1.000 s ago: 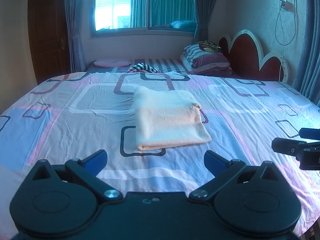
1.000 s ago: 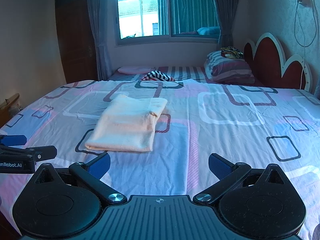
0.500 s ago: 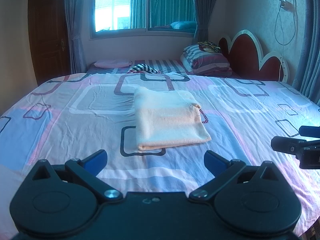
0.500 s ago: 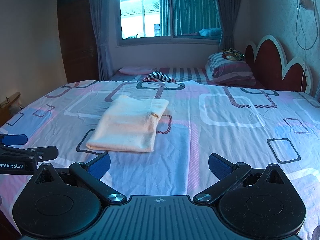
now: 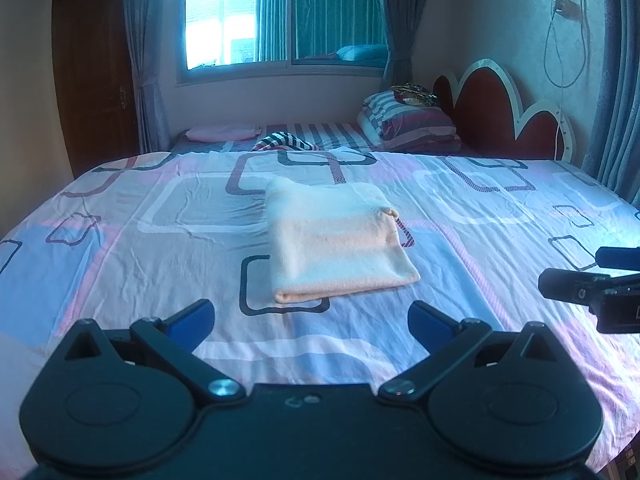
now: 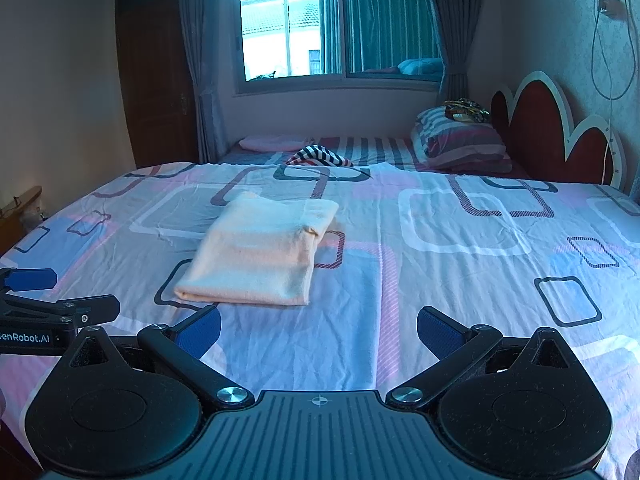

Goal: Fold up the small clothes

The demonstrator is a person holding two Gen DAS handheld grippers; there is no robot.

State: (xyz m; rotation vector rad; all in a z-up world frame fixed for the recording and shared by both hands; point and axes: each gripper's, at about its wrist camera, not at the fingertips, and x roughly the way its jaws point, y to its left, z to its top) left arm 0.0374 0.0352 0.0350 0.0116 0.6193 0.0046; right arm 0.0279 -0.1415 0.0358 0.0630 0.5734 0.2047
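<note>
Folded cream garment [image 5: 336, 240] lying flat on the bed [image 5: 120, 248], about midway between the bed's left and right edges and nearer the near edge than the headboard side, fold line toward the near edge, a small bunched corner poking out at its far right. Resting on a patterned sheet of pink, blue and white with dark rounded squares, one such square partly covered by the garment's near left corner. Left tongs [image 5: 312, 320] spread wide, blue pads empty, hovering over the near edge of the bed just short of the garment, not touching it. Right tongs [image 6: 319, 330] likewise spread wide and empty, held over the near edge to the right of the garment, apart from it. Seen from the right wrist view, the garment [image 6: 256, 256] sits left of centre, with the left tongs' side [image 6: 48, 304] showing at the left border; from the left wrist view, the right tongs' tip [image 5: 588, 280] showing at the right border, well clear of the cloth. Beyond the sheet's far edge, a striped cloth [image 5: 286, 142], a pink pillow [image 5: 222, 133] and a stack of striped bedding [image 5: 412, 124] near the red and white headboard [image 5: 504, 116]. Window [image 5: 280, 16] with curtains on the far wall, dark wooden door [image 5: 96, 80] at left.
</note>
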